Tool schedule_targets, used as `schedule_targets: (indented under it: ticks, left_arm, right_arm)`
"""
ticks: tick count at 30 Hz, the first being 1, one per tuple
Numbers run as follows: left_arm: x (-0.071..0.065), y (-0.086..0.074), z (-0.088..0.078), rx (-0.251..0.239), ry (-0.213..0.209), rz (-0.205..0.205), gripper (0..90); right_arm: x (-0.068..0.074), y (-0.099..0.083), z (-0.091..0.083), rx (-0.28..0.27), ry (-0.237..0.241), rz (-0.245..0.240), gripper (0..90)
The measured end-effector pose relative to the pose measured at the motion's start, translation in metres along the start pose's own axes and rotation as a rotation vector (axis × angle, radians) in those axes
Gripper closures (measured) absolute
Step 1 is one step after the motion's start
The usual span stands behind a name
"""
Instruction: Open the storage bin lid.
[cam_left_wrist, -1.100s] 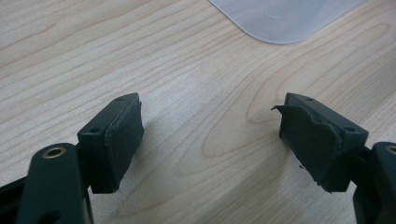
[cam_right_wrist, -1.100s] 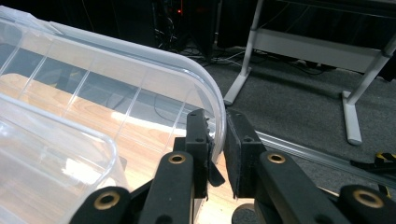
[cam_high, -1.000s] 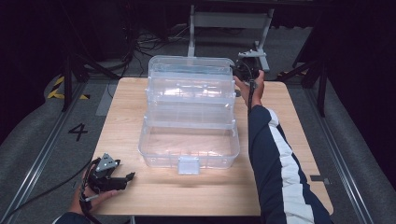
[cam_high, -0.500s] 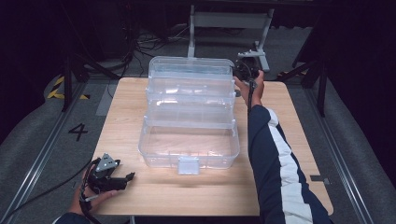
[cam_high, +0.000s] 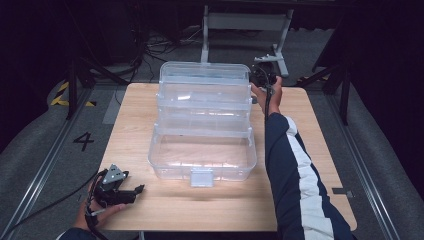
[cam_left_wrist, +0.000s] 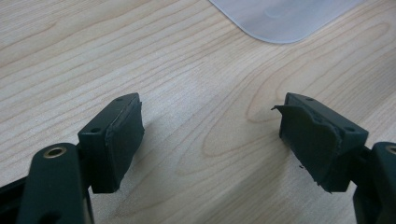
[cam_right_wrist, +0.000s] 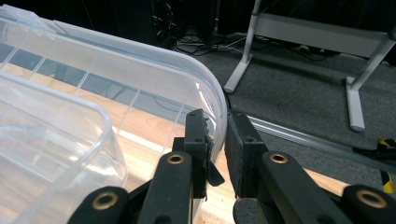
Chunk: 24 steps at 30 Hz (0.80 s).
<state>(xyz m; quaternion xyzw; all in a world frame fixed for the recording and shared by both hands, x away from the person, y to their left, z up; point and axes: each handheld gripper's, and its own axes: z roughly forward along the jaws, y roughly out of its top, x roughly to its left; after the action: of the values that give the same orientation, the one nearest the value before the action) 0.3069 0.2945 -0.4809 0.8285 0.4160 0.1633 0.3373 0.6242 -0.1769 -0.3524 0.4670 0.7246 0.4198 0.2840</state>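
In the high view a clear tiered storage box (cam_high: 202, 125) stands open in the middle of the table (cam_high: 310, 150), its trays stepped back toward the far edge and its lid (cam_high: 204, 74) upright at the rear. The right gripper (cam_high: 260, 82) is at the lid's far right corner, while the left gripper (cam_high: 131, 192) rests near the table's front left corner, well apart from the box. In the left gripper view the jaws stand wide apart over bare wood, holding nothing, with a pale corner of the box's latch tab (cam_left_wrist: 285, 18) ahead. In the right gripper view the jaws are closed on the lid's rim (cam_right_wrist: 219, 116), one pad inside and one outside. The step in hand looks like working the lid by its corner; the next move probably calls for swinging it forward in an arc without the thin plastic slipping out.
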Motion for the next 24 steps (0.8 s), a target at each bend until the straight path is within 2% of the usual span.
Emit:
schedule_targets:
  ticks: [6,7,12,18,24]
  left_arm:
    - [0.000,0.000,0.000,-0.001,0.000,0.000,22.1]
    - [0.000,0.000,0.000,0.000,0.000,0.001,22.2]
    - [0.000,0.000,0.000,0.000,0.001,0.002,22.2]
    - [0.000,0.000,0.000,-0.001,-0.002,-0.003,22.1]
    - [0.000,0.000,0.000,0.002,0.003,0.001,22.1]
  right_arm:
    - [-0.002,-0.004,0.004,0.051,-0.007,-0.003,79.5]
    - [-0.003,-0.007,0.004,0.057,0.009,0.004,80.4]
    - [-0.003,-0.014,0.006,0.097,0.016,0.006,80.0]
    - [-0.003,-0.014,0.002,0.092,0.023,-0.007,79.6]
    - [-0.004,-0.008,-0.012,0.067,0.030,-0.029,78.8]
